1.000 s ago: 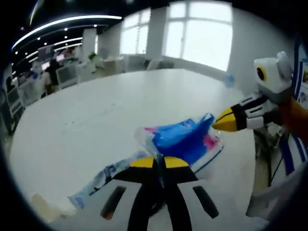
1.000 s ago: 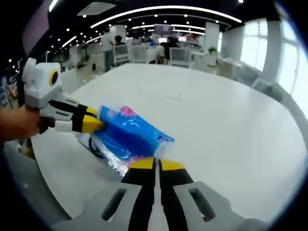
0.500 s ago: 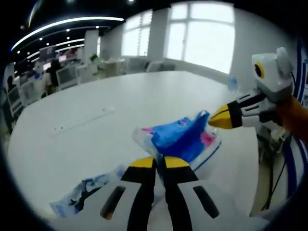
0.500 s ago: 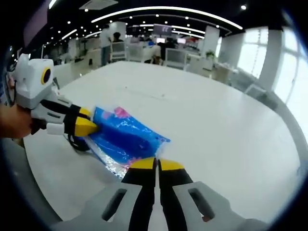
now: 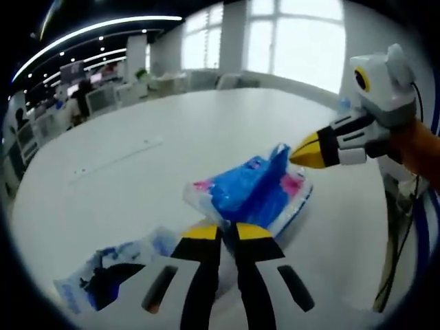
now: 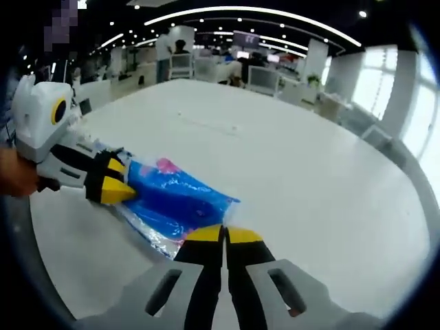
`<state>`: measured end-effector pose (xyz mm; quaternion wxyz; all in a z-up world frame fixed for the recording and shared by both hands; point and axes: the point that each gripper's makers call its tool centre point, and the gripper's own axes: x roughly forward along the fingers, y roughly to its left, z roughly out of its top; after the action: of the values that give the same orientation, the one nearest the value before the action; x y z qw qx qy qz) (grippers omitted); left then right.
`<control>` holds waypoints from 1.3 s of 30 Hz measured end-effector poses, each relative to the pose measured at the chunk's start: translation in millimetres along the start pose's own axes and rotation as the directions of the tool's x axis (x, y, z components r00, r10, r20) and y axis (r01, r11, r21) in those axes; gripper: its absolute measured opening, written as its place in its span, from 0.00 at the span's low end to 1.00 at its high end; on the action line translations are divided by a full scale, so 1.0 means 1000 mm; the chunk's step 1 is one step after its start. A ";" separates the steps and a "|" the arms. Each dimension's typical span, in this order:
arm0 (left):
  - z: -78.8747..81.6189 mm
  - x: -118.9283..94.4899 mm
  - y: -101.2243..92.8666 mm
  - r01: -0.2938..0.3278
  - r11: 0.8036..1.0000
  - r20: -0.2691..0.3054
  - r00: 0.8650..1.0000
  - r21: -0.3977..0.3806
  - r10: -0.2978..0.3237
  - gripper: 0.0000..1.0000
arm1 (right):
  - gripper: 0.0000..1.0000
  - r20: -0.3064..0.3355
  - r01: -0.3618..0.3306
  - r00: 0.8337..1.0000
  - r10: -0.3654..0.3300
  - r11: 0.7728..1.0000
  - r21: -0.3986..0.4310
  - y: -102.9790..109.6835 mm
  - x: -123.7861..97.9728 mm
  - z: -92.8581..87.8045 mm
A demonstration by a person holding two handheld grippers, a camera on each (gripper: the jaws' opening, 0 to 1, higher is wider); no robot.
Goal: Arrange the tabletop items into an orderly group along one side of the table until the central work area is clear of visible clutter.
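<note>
Both tongs, left [image 5: 221, 232] and right [image 6: 223, 236], pinch the crinkled blue plastic packet [image 6: 172, 203] above the white tabletop [image 6: 309, 185].

An open-plan office: long ceiling light strips [image 6: 247, 10], rows of desks with monitors [image 6: 245, 55], office chairs [image 6: 180, 65], tall windows [image 5: 295, 38], and a broad white tabletop [image 6: 309, 179].
</note>
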<state>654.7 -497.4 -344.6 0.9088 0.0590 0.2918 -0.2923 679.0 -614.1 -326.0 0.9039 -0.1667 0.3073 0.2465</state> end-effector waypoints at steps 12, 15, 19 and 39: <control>-0.023 0.015 0.003 -0.019 1.000 -0.068 0.997 0.000 0.019 0.07 | 0.01 -0.023 -0.039 0.999 0.040 0.999 0.021 0.003 0.025 -0.019; -0.030 0.018 0.002 -0.018 1.000 -0.091 0.996 0.000 0.017 0.09 | 0.01 -0.034 -0.045 0.998 0.046 0.999 0.022 0.004 0.029 -0.024; -0.036 0.020 0.001 -0.015 1.000 -0.112 0.994 0.003 0.015 0.10 | 0.01 -0.037 -0.047 0.998 0.047 0.999 0.017 0.005 0.031 -0.025; -0.027 0.017 0.008 -0.045 0.999 -0.105 0.994 -0.015 0.043 0.22 | 0.02 -0.044 -0.034 0.998 0.036 0.998 0.053 0.002 0.028 -0.033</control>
<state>656.9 -491.6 -377.0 0.8990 0.0726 0.3401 -0.2660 681.8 -617.9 -369.3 0.8963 -0.1429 0.3369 0.2503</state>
